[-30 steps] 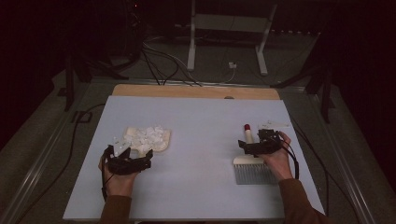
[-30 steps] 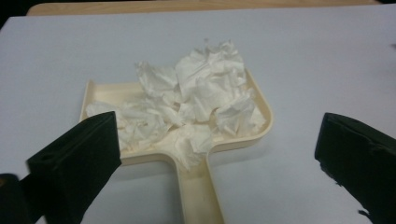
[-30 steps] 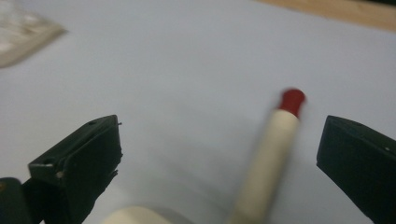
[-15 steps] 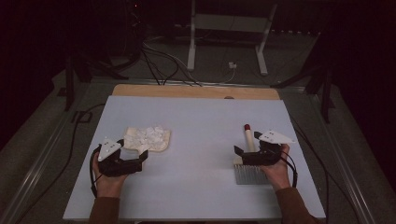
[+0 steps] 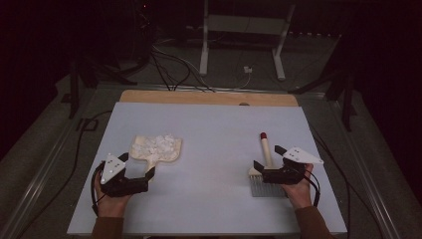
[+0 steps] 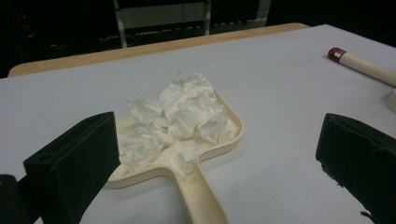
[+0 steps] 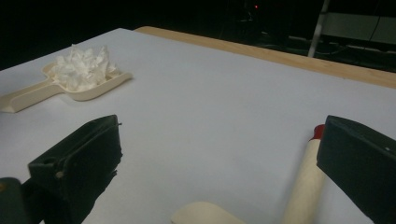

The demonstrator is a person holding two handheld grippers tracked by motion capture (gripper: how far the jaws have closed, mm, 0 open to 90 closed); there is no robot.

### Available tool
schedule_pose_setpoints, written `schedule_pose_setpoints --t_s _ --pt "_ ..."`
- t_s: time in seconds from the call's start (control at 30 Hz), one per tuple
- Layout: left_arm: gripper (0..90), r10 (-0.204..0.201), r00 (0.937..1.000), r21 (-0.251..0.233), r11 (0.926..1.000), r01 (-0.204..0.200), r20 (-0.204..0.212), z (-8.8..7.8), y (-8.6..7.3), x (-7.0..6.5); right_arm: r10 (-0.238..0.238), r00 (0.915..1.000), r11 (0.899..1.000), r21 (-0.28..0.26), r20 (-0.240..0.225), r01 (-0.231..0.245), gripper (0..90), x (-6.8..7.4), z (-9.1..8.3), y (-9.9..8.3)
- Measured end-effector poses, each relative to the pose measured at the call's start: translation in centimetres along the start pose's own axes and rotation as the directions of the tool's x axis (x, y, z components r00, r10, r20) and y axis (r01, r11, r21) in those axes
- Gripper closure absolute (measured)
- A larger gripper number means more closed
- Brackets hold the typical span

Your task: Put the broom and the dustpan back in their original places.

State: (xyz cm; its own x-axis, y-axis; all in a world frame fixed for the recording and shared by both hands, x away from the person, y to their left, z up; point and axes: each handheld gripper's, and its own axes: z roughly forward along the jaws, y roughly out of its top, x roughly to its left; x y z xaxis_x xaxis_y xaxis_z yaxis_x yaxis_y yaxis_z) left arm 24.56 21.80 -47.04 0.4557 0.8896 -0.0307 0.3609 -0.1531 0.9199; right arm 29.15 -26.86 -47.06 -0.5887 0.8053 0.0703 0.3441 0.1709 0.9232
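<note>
With both jaws apart, the left hand-held gripper (image 6: 205,186) could nudge the dustpan (image 6: 201,186) handle ahead of it, spilling crumpled paper (image 6: 175,121).

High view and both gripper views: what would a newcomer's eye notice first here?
First, the heap of crumpled white paper filling the cream plastic dustpan at the left of the pale table, with the open left gripper at the pan's handle. Next, the cream hand brush with a red-tipped handle at the right, under the open right gripper.
</note>
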Motion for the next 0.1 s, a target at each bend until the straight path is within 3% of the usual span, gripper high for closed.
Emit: schedule_pose_setpoints --t_s 0.1 --pt "0.6 0.001 1.0 0.003 1.0 -0.001 -0.006 -0.17 -0.2 0.11 0.013 0.9999 1.0 -0.001 0.007 -0.013 0.1 -0.28 -0.25 -0.37"
